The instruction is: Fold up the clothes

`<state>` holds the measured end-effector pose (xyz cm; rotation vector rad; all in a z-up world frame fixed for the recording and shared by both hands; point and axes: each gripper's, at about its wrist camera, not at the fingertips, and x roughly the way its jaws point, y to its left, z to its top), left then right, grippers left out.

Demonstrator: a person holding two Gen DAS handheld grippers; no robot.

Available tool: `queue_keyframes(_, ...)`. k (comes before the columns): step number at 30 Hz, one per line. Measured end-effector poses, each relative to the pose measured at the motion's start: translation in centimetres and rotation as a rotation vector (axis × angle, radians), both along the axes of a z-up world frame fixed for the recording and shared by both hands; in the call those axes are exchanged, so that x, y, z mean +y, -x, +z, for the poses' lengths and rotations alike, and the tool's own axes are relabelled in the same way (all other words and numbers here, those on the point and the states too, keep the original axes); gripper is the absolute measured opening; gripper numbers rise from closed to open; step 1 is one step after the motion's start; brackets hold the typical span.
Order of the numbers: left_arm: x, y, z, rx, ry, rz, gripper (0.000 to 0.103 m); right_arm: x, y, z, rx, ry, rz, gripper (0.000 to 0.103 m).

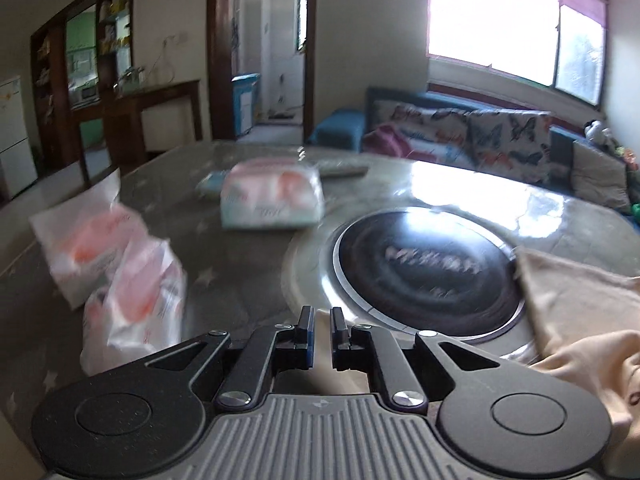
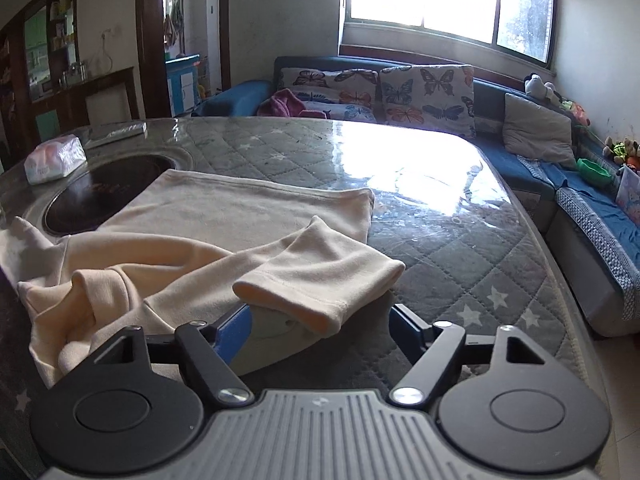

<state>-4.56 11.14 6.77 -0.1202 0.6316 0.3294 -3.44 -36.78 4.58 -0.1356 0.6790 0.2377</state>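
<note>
A cream sweatshirt [image 2: 224, 216] lies spread on the quilted grey table, partly over the black round cooktop [image 2: 88, 200]. One sleeve cuff [image 2: 320, 288] lies across the front, between the fingers of my right gripper [image 2: 320, 320], which is open wide around it. My left gripper [image 1: 321, 330] has its jaws nearly together with a narrow gap and nothing between them; it hovers above the table in front of the cooktop [image 1: 424, 276]. The sweatshirt's edge shows at the right in the left wrist view [image 1: 580, 312]. That view is blurred by motion.
Tissue packs [image 1: 120, 272] lie at the table's left, another [image 1: 272, 196] farther back, also in the right wrist view [image 2: 54, 160]. A remote-like bar [image 2: 116, 131] lies at the far edge. A blue sofa [image 2: 532, 168] with butterfly cushions stands beyond the table.
</note>
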Motion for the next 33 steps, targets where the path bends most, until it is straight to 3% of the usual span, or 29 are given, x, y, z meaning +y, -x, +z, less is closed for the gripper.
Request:
queue_keyframes(3, -1.1, 1.0, -0.9, 0.008, -0.005, -0.026, 0.015, 0.2, -0.1, -0.1, -0.009, 0.034, 0.007, 0.072)
queue_keyframes(7, -3.6, 1.3, -0.6, -0.009, -0.010, -0.127, 0.045, 0.5, -0.2, -0.3, -0.022, 0.080, 0.016, 0.070)
queue_keyframes(11, -7.6, 0.9, -0.6, -0.025, 0.023, -0.300, 0.066, 1.2, -0.2, -0.5, -0.043, 0.140, 0.048, 0.065)
queue_keyframes(13, -9.9, 0.7, -0.7, -0.026, 0.037, -0.391, 0.074, 1.5, -0.3, -0.7, -0.041, 0.157, 0.069, 0.055)
queue_keyframes(17, -14.5, 0.6, -1.2, -0.029, 0.056, -0.560, 0.075, 1.6, -0.5, -0.8, -0.040, 0.145, 0.089, 0.046)
queue_keyframes(19, -16.7, 0.6, -1.5, -0.023, 0.067, -0.630, 0.075, 1.5, -0.5, -0.9, -0.040, 0.132, 0.095, 0.033)
queue_keyframes(25, -20.2, 0.4, -2.4, -0.018, 0.059, -0.745, 0.073, 0.0, -0.3, 0.0, -0.081, 0.074, 0.050, 0.011)
queue_keyframes(28, -21.6, 0.2, -2.7, -0.016, 0.055, -0.790, 0.064, -1.2, -0.1, 0.7, -0.108, 0.041, 0.018, 0.009)
queue_keyframes(33, -22.1, -0.7, -3.5, 0.016, 0.070, -0.817, 0.034, -3.6, 0.1, 2.5, -0.158, 0.003, -0.048, 0.009)
